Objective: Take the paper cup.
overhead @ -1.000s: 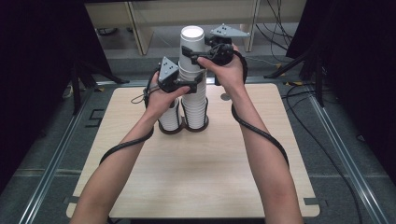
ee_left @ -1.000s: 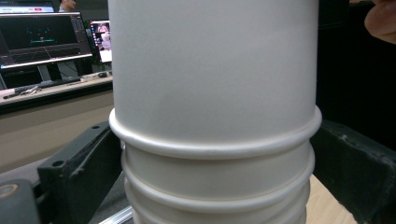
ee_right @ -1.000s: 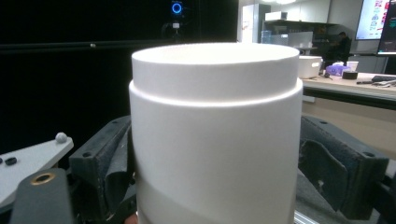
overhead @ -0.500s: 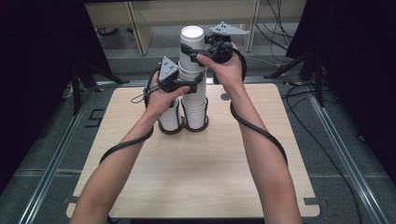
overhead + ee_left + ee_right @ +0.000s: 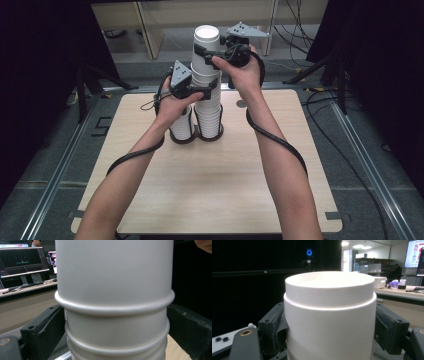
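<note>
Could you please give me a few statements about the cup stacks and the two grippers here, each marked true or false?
1. The right gripper grips the tall stack near its top. True.
2. The left gripper rests on the table. False: it is around the tall stack's middle, well above the table.
3. A short stack stands beside the tall one. True.
4. The tall stack lies on its side. False: it stands upright.
5. In the left gripper view, the cups sit between the black fingers. True.
6. The right gripper is lower than the left. False: it is higher up the stack.
</note>
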### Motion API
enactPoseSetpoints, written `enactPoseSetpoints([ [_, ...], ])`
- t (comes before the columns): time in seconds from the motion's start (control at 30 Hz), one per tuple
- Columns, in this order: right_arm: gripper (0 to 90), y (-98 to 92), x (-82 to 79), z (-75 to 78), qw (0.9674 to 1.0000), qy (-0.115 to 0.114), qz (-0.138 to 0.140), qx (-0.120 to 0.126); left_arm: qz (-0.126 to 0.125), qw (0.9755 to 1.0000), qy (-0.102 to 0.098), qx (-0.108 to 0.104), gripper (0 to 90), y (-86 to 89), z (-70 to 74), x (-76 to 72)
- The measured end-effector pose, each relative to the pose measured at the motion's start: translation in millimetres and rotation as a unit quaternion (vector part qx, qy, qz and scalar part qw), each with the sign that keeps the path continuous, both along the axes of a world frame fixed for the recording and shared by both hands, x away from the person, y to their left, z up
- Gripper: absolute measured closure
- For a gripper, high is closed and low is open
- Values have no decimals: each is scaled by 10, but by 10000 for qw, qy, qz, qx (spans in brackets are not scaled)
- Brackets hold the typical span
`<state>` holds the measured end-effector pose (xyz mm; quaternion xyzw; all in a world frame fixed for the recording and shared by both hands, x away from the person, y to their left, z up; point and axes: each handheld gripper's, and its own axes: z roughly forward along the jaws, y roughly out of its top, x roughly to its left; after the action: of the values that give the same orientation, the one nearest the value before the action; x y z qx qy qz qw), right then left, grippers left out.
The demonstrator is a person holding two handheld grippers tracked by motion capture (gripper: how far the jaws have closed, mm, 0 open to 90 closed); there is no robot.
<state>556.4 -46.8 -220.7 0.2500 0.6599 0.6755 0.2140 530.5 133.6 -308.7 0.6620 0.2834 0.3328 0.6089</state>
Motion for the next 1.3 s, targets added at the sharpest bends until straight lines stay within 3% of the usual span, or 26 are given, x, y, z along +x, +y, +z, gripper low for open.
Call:
enactPoseSetpoints([
  [0.2,230,-4,1,5,10000,-52,25,26,1,10000,-6,9,38,-3,1,3],
  [0.23,231,-6,-15,14,9999,-68,8,138,3,10000,-8,9,37,-4,0,4],
  [0.7,235,-41,-47,88,9987,-381,3,348,26,10000,-7,81,37,1,2,9],
  [1.3,237,-170,-180,332,9953,-656,-84,706,16,10000,60,39,35,-13,1,14],
])
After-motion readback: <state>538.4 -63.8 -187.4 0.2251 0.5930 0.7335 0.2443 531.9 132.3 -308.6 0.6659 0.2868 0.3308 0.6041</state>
